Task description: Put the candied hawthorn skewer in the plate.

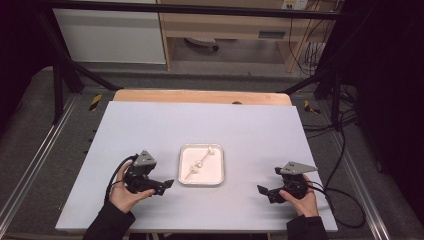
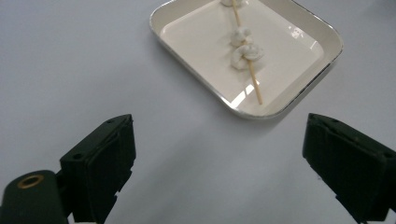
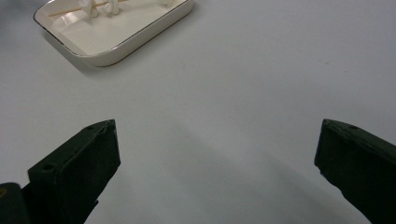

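So the tray (image 1: 201, 165) sits about mid-table (image 1: 150, 125), and everything else is placed off it. From the high view the left gripper (image 1: 167, 184) is just off the tray's left edge and the right gripper (image 1: 261, 190) is well off to its right, both near the table's near edge. The skewer (image 2: 246, 58) lies in the tray; the left gripper view shows it threaded through white lumps with its bare end by the tray's near rim, a detail that's tiny from above. The right gripper view catches the tray's corner (image 3: 107, 58) up top. Both sets of jaws are spread wide with nothing between them. Bare tabletop all around the tray, with loads of room beyond it
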The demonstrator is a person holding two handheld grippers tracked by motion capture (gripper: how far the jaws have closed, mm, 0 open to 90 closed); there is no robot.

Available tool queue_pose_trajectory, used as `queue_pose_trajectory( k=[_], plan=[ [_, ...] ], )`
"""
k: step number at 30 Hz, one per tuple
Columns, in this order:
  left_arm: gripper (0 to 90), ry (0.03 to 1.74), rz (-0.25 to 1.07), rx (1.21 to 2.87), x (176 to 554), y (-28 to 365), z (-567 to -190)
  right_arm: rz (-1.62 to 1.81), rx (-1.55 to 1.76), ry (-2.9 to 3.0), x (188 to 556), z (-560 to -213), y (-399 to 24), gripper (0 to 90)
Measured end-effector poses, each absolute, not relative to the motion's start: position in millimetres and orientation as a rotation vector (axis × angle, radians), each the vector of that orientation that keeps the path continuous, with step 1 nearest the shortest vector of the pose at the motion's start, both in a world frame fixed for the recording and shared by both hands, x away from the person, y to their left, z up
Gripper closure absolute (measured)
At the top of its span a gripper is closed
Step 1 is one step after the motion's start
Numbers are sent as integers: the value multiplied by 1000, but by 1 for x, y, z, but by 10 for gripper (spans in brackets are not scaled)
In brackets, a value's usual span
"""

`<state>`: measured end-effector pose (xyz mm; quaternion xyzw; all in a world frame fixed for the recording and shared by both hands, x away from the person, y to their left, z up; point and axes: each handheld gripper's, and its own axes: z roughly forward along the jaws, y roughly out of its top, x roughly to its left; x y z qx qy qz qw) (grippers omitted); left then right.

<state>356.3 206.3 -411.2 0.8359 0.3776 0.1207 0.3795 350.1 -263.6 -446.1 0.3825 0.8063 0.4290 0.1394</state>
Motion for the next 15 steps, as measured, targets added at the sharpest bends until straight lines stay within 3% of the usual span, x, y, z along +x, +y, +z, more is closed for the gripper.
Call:
queue_pose_trajectory(
  k=[15],
  plan=[
    [76, 1042, 356, 2071, 337, 259, -444, 1236, 1118, 2343, 350, -449, -263, 6]
  ],
)
